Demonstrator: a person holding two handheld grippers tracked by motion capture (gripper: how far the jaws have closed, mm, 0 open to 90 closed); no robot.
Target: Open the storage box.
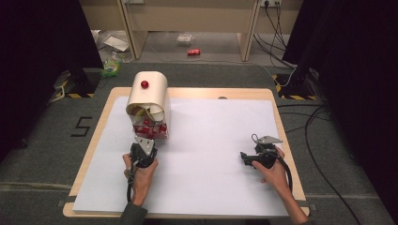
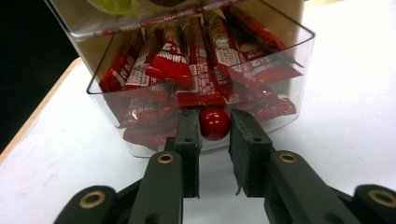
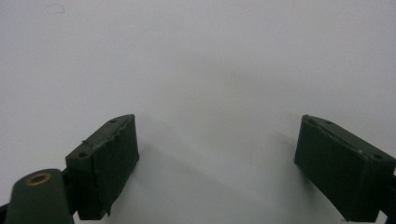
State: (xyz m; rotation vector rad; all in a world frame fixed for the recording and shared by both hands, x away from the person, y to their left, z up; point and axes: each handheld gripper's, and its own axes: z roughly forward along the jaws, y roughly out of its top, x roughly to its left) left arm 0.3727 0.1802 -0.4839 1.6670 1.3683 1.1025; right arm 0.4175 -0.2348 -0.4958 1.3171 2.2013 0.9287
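A cream box (image 1: 148, 91) with a rounded top and a red ball (image 1: 144, 84) on it stands at the table's back left. Out of its front sticks a clear plastic drawer (image 2: 299, 56) full of red snack packets (image 2: 177, 60). The drawer's red knob (image 2: 215, 125) sits between the tips of my left gripper (image 2: 215, 116), which are closed against its two sides. From above, the left gripper (image 1: 143, 140) is right in front of the drawer (image 1: 150, 127). My right gripper (image 1: 244, 157) rests low at the right with its jaws wide apart, and the right gripper (image 3: 215, 154) holds nothing above the white sheet.
A white sheet (image 1: 206, 140) covers most of the wooden table (image 1: 277, 101). On the floor beyond lie a red can (image 1: 194, 52), some packets (image 1: 111, 65) and cables (image 1: 309, 122). Black curtains hang at both sides.
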